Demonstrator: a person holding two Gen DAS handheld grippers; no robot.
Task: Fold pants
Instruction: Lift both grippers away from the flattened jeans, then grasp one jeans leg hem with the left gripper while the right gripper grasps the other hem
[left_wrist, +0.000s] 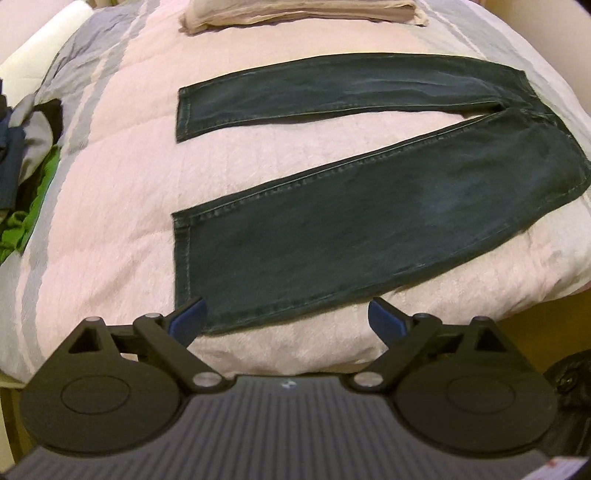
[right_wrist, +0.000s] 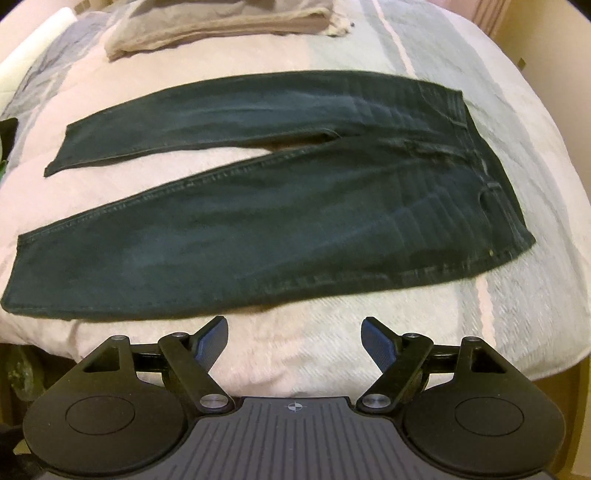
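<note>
Dark green-blue pants (left_wrist: 332, 236) lie flat on the bed, legs spread in a V with cuffs to the left and the waistband to the right. My left gripper (left_wrist: 286, 314) is open above the bed's near edge, its left fingertip over the lower corner of the near leg's cuff. In the right wrist view the same pants (right_wrist: 280, 229) stretch across the bed, waistband at the right. Just short of the near leg's lower edge my right gripper (right_wrist: 293, 332) hangs open, holding nothing.
A pink and grey striped quilt (left_wrist: 122, 184) covers the bed. A folded beige cloth (left_wrist: 303, 13) lies at the far side, also the folded beige cloth (right_wrist: 221, 26). A heap of dark and green clothes (left_wrist: 26, 166) sits at the left edge.
</note>
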